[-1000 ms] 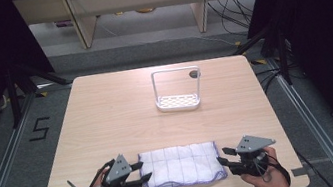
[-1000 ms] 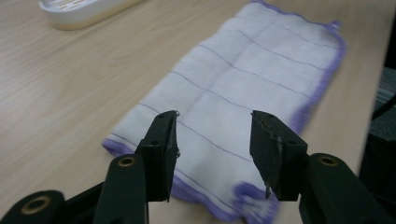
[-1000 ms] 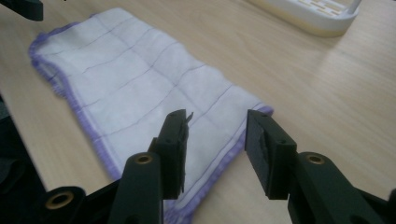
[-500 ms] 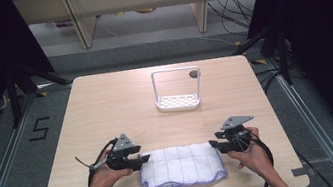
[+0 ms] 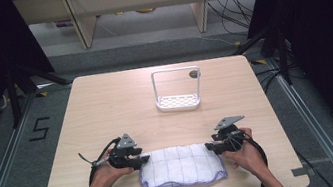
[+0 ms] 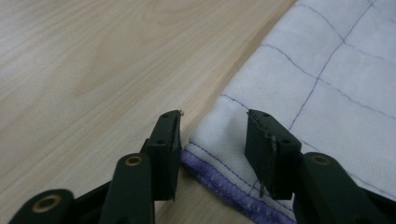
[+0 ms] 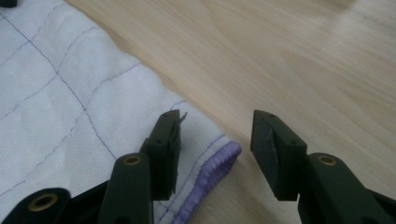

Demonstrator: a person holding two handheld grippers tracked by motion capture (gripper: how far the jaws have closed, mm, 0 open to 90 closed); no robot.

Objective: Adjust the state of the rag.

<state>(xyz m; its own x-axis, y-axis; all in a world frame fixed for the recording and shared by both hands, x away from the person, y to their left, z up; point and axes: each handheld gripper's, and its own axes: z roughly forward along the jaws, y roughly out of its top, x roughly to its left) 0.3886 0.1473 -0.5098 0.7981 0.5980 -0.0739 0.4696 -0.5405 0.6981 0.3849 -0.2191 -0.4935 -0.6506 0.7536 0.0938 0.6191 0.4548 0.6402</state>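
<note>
Your left gripper [image 6: 212, 135] and right gripper [image 7: 215, 135], jaws apart, straddle the soft, limp white quilted purple-edged cloth [image 5: 182, 166]; pinch its stitched 9 and 3 o'clock corners.

Overhead light is falling evenly on the wooden table [image 5: 106, 108] in the high view, leaving it bright while the left and right edges of the frame are sitting in near darkness. The white wire rack [image 5: 177, 89] is casting only a faint shadow. The high view is looking soft and slightly grainy. In both gripper views the black jaws at the bottom are reading sharp, and the white cloth [image 6: 327, 70] and wood grain are blurring toward the top of the frame. No glare is showing.
</note>
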